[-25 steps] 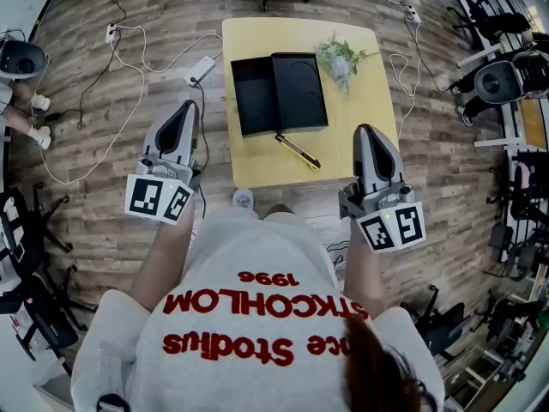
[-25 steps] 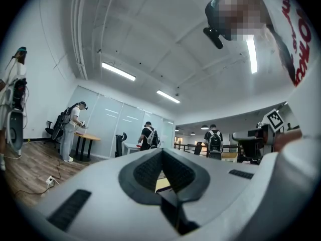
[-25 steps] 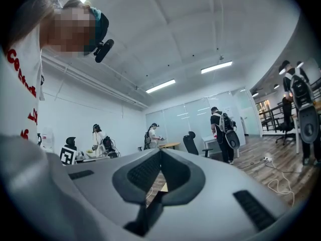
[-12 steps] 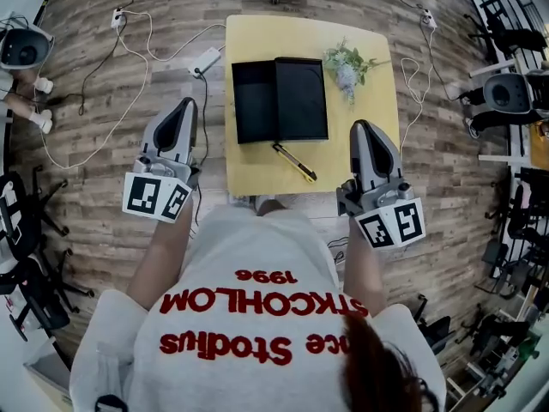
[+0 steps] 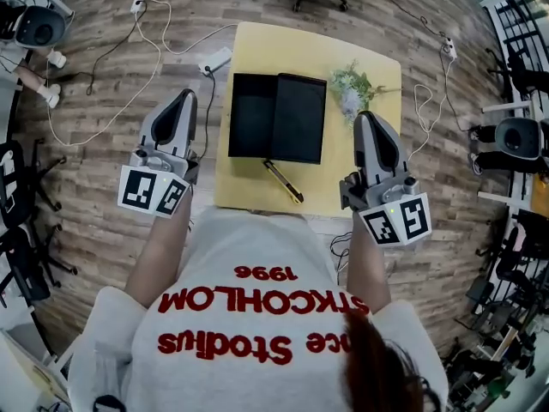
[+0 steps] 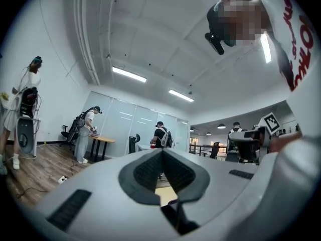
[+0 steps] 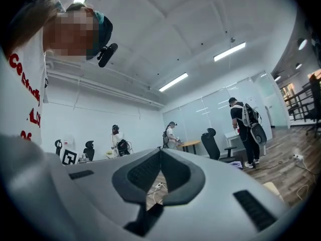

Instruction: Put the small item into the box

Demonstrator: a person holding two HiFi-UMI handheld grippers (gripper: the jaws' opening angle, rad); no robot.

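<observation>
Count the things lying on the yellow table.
3: an open black box in the middle, a pen by the near edge, a flower sprig right of the box. Nothing looks hidden.

Left gripper (image 6: 161, 153), grey moulded plastic, fills the lower frame. Jaws meet at the tips, dark ribbed pads (image 6: 144, 172) face to face, nothing between them. A pale yellow tabletop patch (image 6: 165, 195) shows through the gap beneath.

Mid-left, a person in white (image 6: 84, 134) stands at a small wooden desk (image 6: 103, 140). At centre is a person with a backpack (image 6: 161, 135). At the right edge is a white garment with red lettering (image 6: 306, 104). Long ceiling light strips (image 6: 129, 74) run overhead.
</observation>
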